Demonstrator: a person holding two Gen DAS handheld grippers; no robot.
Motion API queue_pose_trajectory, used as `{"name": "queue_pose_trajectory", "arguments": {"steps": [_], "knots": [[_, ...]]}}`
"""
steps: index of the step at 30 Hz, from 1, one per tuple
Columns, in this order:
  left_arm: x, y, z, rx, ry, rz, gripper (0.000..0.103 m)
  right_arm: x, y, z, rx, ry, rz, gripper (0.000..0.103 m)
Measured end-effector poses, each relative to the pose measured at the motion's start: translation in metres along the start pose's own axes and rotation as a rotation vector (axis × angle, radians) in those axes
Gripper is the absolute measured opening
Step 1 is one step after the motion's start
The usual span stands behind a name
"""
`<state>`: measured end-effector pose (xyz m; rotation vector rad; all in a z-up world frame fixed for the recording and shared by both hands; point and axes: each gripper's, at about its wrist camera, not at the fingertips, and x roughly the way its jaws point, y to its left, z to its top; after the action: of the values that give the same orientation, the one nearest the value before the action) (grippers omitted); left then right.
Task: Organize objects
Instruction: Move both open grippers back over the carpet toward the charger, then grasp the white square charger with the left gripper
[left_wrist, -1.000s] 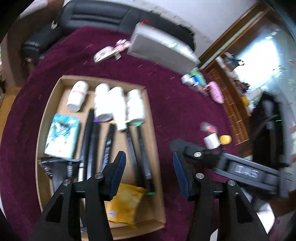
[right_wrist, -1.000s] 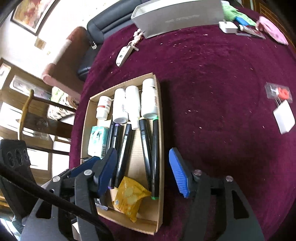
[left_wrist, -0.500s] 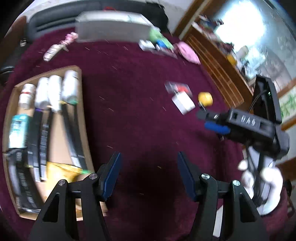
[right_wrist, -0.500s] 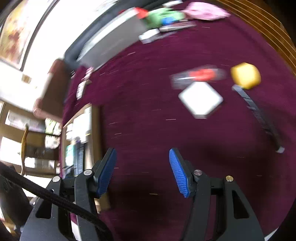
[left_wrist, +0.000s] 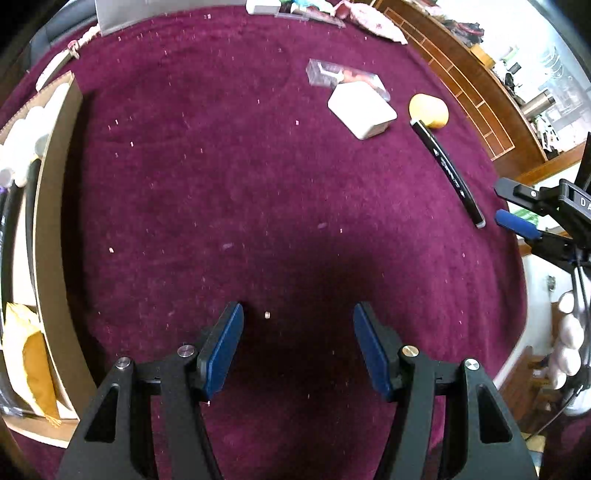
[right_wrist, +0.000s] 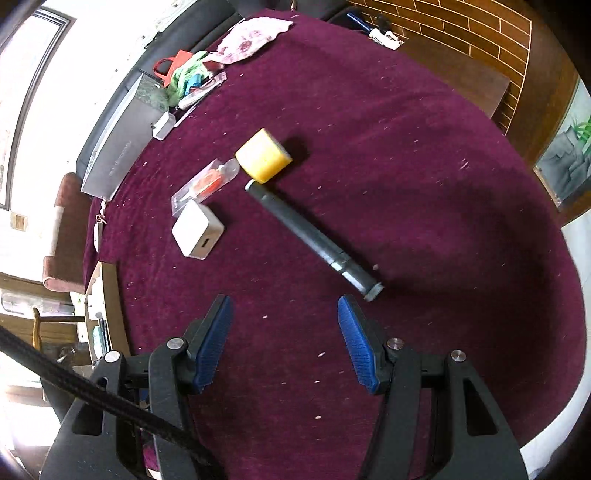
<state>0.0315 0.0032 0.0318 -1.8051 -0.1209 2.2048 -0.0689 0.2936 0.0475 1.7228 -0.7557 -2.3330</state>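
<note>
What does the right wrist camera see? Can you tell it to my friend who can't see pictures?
Open blue-padded tongs hover empty above a dark red tablecloth, near a black marker. Past the marker sit a yellow block, a white charger cube and a clear packet.

You're looking at a black marker (right_wrist: 313, 237) lying slantwise near the maroon tabletop's (right_wrist: 406, 155) edge, one end touching a yellow block (right_wrist: 263, 155).

Left wrist view: looks steeply down past its fingers (left_wrist: 221, 347) onto the maroon tabletop (left_wrist: 240, 166), cardboard tray (left_wrist: 55, 206) at left. Right wrist view: similar downward look, closer to the black marker (right_wrist: 314, 240). Both share marker, yellow block (right_wrist: 264, 155) and white box (right_wrist: 197, 229).
</note>
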Motion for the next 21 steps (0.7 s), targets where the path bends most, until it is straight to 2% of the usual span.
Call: {"name": "queue_pose_trajectory", "arguments": {"steps": [2, 4, 9, 11, 14, 16, 17, 18, 20, 21], "knots": [[0.001, -0.001, -0.001, -0.006, -0.005, 0.011, 0.056, 0.0, 0.0, 0.003, -0.024, -0.004, -0.018, 0.058], [0.001, -0.001, -0.001, -0.019, -0.01, 0.004, 0.062, 0.002, 0.001, 0.006, -0.05, 0.0, -0.026, 0.058], [0.005, -0.007, -0.007, -0.031, -0.024, -0.049, 0.092, 0.007, 0.005, 0.014, -0.081, 0.017, -0.008, 0.058], [0.008, -0.012, -0.009, -0.014, -0.022, -0.062, 0.101, 0.005, 0.01, 0.016, -0.107, 0.006, -0.009, 0.058], [0.013, -0.026, -0.008, 0.072, 0.0, 0.017, 0.101, -0.017, 0.026, 0.023, -0.181, -0.086, -0.051, 0.058], [0.018, -0.038, -0.012, 0.135, 0.008, 0.094, 0.101, -0.04, 0.039, 0.022, -0.243, -0.208, -0.128, 0.058], [0.022, -0.046, -0.015, 0.167, 0.011, 0.142, 0.101, -0.058, 0.049, 0.02, -0.293, -0.31, -0.204, 0.059], [0.024, -0.049, -0.016, 0.183, 0.013, 0.167, 0.101, -0.07, 0.057, 0.016, -0.325, -0.384, -0.254, 0.062], [0.027, -0.057, -0.019, 0.222, 0.019, 0.217, 0.102, -0.09, 0.067, 0.011, -0.365, -0.514, -0.309, 0.103], [0.027, -0.057, -0.019, 0.213, 0.024, 0.213, 0.102, -0.095, 0.067, 0.013, -0.368, -0.541, -0.272, 0.103]]}}
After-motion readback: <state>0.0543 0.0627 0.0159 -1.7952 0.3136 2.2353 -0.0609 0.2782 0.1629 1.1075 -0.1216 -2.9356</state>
